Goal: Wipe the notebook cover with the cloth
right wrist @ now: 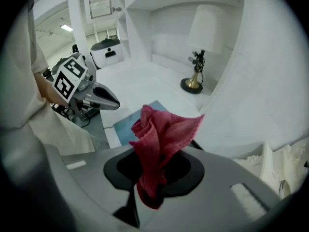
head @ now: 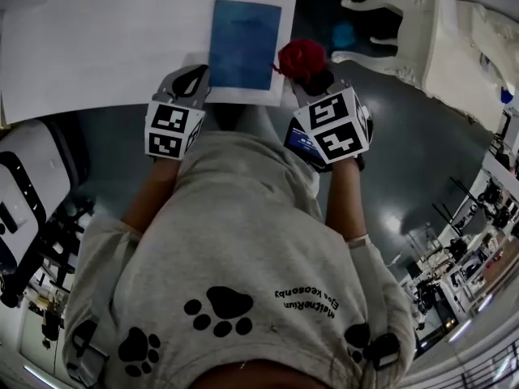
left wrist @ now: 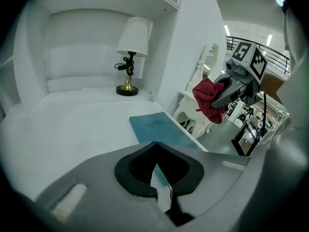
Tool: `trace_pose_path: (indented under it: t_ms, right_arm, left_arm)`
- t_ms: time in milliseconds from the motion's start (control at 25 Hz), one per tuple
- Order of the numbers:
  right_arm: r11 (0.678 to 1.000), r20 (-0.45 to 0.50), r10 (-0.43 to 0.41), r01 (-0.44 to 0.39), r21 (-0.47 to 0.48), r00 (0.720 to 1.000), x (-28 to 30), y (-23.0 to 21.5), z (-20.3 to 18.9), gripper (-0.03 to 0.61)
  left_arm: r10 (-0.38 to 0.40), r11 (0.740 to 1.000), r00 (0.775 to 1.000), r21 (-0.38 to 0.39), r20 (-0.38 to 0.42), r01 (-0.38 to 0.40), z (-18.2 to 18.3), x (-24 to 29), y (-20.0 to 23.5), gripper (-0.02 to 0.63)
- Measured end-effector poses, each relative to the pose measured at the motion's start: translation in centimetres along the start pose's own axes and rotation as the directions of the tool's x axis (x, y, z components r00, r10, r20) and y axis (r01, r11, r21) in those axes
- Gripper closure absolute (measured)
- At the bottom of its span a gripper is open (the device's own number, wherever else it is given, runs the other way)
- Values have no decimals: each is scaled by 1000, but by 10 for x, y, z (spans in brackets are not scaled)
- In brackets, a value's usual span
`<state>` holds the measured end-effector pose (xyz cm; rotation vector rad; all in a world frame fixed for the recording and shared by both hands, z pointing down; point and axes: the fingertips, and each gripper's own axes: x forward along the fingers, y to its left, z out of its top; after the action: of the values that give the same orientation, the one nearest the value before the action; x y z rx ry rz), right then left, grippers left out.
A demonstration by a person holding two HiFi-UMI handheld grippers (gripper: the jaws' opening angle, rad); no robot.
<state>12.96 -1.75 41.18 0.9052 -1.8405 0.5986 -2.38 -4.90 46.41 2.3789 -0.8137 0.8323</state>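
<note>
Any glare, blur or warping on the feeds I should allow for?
Head view: dim, bluish, edges bowed, but the notebook reads sharp. Left gripper view: heavy fisheye, black corners, near foreground soft. Right gripper view: cloth crisp in the jaws, white shelving washed out, lamp slightly soft.

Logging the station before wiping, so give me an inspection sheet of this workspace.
Surface: white desk, under white shelving.
Job's things: blue notebook closed, flat near the front edge; red cloth held up, not touching it.
Clutter: lamp at the back.
Grippers: left gripper shut, empty; right gripper shut on cloth.
Cables: nothing seen on the desk.
Surroundings: white carved chair at the right, grey floor.
</note>
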Motion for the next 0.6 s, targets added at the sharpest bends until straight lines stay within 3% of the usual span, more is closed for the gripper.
trace_pose_path:
  t_ms: [120,280,400,600]
  right_arm:
    - [996,150,-86,87,-4,985,-24,-15,36,491]
    - [982,337,-181,185,21,924,-63,-27,79,489]
    - [967,469,-247,250,58,848,-91,-35,108,489]
    - [925,639,-345,365,106,688,-141,-39,145,489]
  left_arm:
    - [40,998,993,38,109,-45,46,-8,9,620]
    - [70,991,964,91,258,-97,110,-33,4,620]
    - [86,980,923,135,375,-146,156,-55,-3,620]
    - [88,959,836,181,542,-219,217,-95,-18,620]
